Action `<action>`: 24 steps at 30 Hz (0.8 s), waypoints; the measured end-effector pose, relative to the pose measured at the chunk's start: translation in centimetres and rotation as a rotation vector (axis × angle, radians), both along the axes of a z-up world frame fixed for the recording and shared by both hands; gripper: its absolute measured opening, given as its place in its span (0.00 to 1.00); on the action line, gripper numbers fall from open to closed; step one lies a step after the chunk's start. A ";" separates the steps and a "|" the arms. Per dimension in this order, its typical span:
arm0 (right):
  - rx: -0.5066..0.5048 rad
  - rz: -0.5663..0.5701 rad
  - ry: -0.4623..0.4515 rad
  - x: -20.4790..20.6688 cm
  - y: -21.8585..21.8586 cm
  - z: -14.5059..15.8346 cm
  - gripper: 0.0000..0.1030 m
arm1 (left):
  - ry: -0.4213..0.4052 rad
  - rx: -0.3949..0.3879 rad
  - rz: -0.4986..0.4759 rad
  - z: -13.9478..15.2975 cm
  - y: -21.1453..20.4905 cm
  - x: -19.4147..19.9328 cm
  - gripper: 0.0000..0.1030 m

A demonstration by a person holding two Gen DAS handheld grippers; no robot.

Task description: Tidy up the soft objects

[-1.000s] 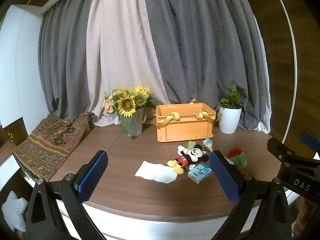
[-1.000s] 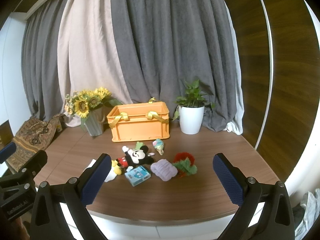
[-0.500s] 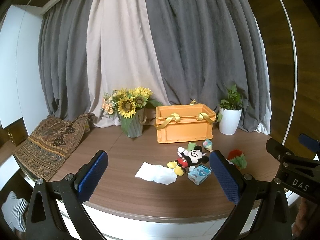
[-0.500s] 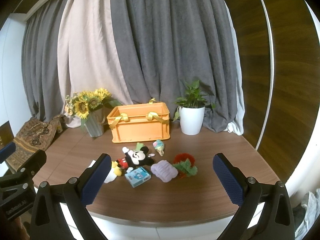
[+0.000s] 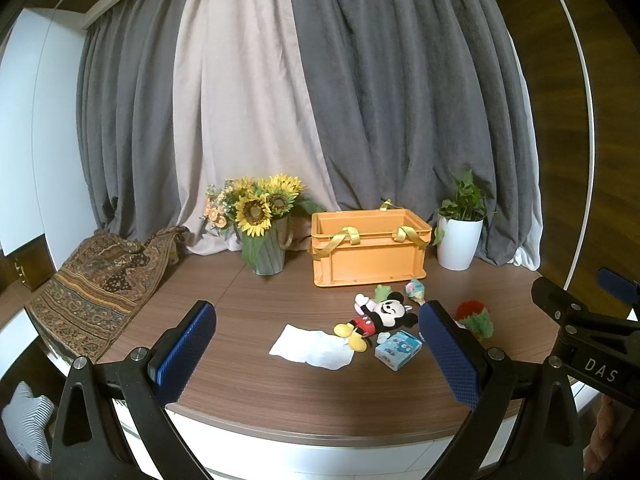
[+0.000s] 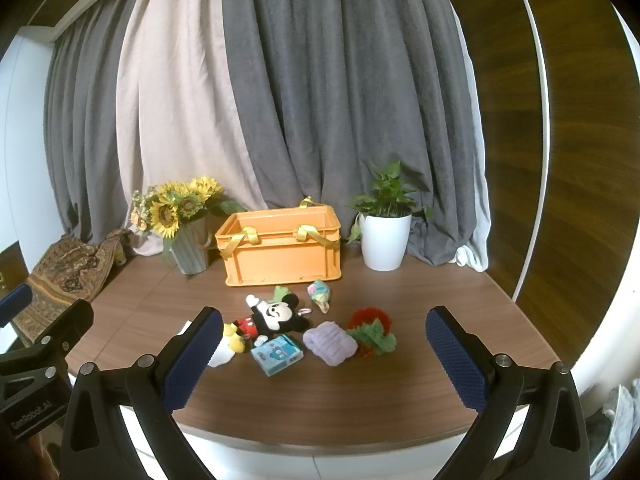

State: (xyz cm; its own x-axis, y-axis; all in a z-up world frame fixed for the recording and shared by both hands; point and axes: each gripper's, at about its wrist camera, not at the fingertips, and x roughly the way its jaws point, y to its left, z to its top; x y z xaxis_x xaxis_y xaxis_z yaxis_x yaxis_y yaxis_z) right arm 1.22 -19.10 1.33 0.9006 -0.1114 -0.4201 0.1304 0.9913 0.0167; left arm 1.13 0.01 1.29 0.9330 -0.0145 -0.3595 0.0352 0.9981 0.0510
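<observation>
Soft toys lie loose on the wooden bench [image 6: 420, 364] before the orange crate [image 6: 282, 254]: a Mickey Mouse plush [image 6: 272, 316], a lilac fluffy bundle [image 6: 330, 342], a red-and-green plush [image 6: 372, 334] and a white cloth [image 5: 312, 348]. Both the left gripper [image 5: 320, 356] and right gripper [image 6: 326, 360] hang short of them, jaws wide apart, holding nothing

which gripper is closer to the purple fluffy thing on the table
Right. The purple fluffy thing lies straight ahead between the right gripper's fingers; the left gripper is off to its left.
</observation>
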 end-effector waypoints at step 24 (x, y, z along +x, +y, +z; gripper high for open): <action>-0.009 0.000 -0.003 0.2 0.1 0.2 1.00 | -0.001 -0.001 0.004 -0.4 -0.2 0.1 1.00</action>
